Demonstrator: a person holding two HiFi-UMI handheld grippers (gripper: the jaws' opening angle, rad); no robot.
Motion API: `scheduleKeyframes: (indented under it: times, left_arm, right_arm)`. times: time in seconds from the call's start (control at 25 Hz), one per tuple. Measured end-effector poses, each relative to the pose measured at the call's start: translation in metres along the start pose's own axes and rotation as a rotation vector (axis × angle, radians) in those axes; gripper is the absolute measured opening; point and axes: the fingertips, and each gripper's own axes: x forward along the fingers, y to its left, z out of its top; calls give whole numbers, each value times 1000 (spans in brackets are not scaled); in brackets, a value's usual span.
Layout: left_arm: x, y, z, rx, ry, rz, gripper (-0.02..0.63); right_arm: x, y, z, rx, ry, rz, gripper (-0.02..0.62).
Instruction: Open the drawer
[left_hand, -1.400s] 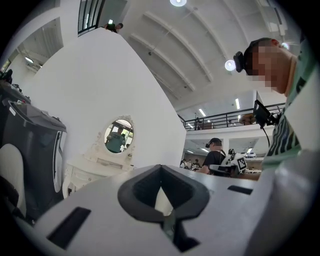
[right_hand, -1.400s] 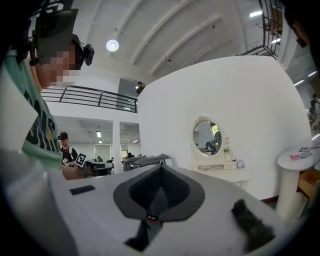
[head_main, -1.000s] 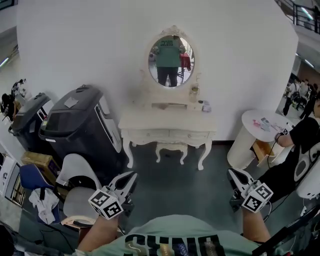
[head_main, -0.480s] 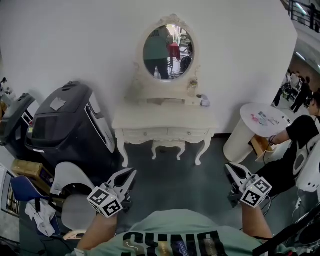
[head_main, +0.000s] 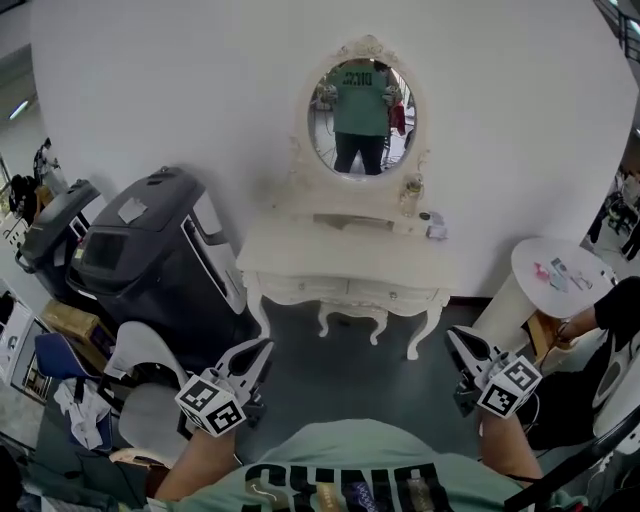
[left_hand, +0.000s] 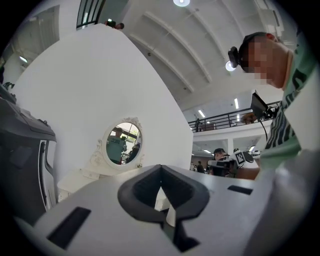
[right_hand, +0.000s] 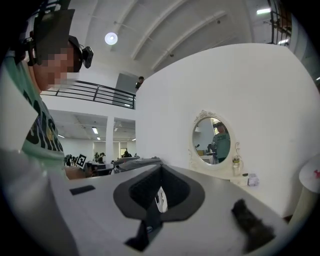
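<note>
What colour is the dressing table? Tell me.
Cream white: the dressing table shows best in the head view.

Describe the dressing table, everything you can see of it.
The dressing table is cream-white and ornately carved, on curved legs, standing upright against the white wall. An oval mirror rises from its back. Two front drawers look shut. Small items sit on its top at the right; a matching stool is tucked beneath.
</note>
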Motion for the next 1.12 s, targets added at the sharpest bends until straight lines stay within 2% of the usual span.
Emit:
scheduleKeyframes:
  times: [0.2, 0.36, 0.6, 0.84, 1.12]
  left_arm:
    - [61, -25, -9, 0, -9, 64, 9]
    - [112, -47, -21, 35, 20, 65, 9]
    - [157, -52, -33, 32, 66, 66, 9]
    - [183, -13, -30, 30, 72, 36, 9]
    - [216, 76, -7, 8, 43, -69, 9]
  right_arm:
    - [-8, -69, 13, -45, 5, 69, 11]
    - [-12, -119, 9, -28, 15, 94, 11]
    - [-10, -167, 6, -12, 25, 100, 11]
    - [21, -188, 3, -21, 35, 72, 11]
    - [91, -185, 19, -79, 35, -15, 11]
